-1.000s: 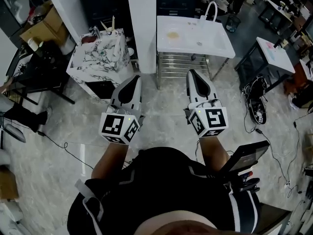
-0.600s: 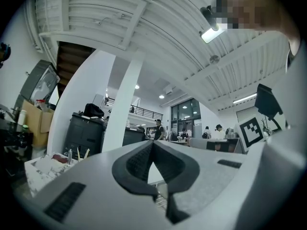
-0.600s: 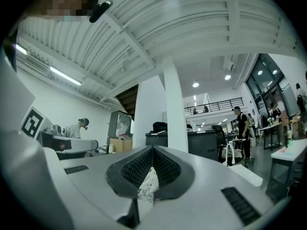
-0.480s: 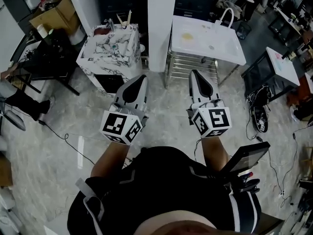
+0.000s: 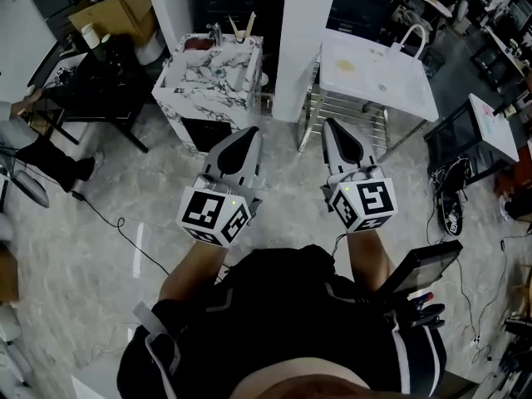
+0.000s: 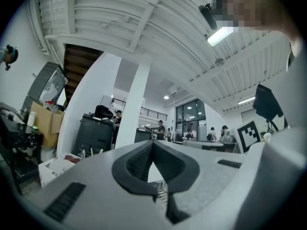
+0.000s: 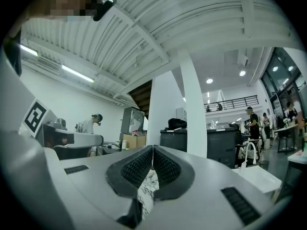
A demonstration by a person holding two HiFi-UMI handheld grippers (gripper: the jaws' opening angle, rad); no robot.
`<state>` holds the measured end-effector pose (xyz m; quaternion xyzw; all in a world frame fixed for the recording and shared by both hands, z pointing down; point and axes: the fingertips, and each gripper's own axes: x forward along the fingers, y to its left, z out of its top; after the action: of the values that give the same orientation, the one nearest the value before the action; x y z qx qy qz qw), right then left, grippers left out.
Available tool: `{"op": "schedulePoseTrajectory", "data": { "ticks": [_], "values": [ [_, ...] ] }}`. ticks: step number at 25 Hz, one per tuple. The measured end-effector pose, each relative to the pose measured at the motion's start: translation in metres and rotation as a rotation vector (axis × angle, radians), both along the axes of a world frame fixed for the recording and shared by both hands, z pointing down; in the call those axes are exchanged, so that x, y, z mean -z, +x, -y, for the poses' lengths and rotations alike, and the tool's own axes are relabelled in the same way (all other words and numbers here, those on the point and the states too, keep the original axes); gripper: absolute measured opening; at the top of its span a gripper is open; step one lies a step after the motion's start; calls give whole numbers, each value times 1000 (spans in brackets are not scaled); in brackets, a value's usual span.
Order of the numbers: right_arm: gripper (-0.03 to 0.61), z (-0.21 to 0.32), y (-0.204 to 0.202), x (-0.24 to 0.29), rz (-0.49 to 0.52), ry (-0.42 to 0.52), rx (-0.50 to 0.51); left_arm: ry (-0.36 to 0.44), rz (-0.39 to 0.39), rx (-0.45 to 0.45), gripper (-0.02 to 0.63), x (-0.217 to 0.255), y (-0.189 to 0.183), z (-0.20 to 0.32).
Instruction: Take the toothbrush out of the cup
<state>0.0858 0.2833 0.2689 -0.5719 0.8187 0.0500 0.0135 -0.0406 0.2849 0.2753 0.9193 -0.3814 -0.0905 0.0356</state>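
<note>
Two pale toothbrush handles [image 5: 246, 27] stick up from a cup [image 5: 242, 38] at the back edge of a marble-patterned counter [image 5: 202, 80]. My left gripper [image 5: 249, 133] is held over the floor just in front of that counter, jaws shut and empty. My right gripper [image 5: 330, 125] sits level beside it, right of the counter, also shut on nothing. The left gripper view shows closed pads [image 6: 153, 145], with the marble counter [image 6: 55, 164] low at the left. In the right gripper view the jaws [image 7: 152, 150] meet, and a strip of marble [image 7: 146, 191] shows below them.
A white pillar [image 5: 301, 40] rises between the counter and a white table [image 5: 376, 80] with a looped faucet and a wire shelf [image 5: 349, 110] beneath. A black desk [image 5: 83, 98] and a seated person [image 5: 25, 140] are at the left. Cables [image 5: 108, 223] trail across the floor.
The marble counter and white table have slid down and right in the head view, closer to me. Both grippers advanced toward the counter and stayed shut.
</note>
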Motion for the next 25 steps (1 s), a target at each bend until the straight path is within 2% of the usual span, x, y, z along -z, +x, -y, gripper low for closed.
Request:
{"op": "schedulePoseTrajectory", "data": {
  "ticks": [6, 10, 14, 17, 21, 25],
  "values": [
    [23, 15, -35, 4, -15, 0, 13, -20, -55, 24, 0, -1, -36, 14],
    [23, 26, -46, 5, -21, -2, 31, 16, -25, 50, 0, -2, -44, 21],
    [23, 45, -57, -2, -28, -5, 51, -12, -53, 52, 0, -5, -51, 33],
    [23, 66, -62, -12, -3, -34, 70, -21, -22, 78, 0, -13, -54, 48],
    [23, 95, -68, -13, 5, -23, 96, -14, 17, 79, 0, -17, -54, 72],
    [23, 131, -64, -12, 19, -35, 110, -20, 6, 71, 0, -8, -50, 97]
  ]
}}
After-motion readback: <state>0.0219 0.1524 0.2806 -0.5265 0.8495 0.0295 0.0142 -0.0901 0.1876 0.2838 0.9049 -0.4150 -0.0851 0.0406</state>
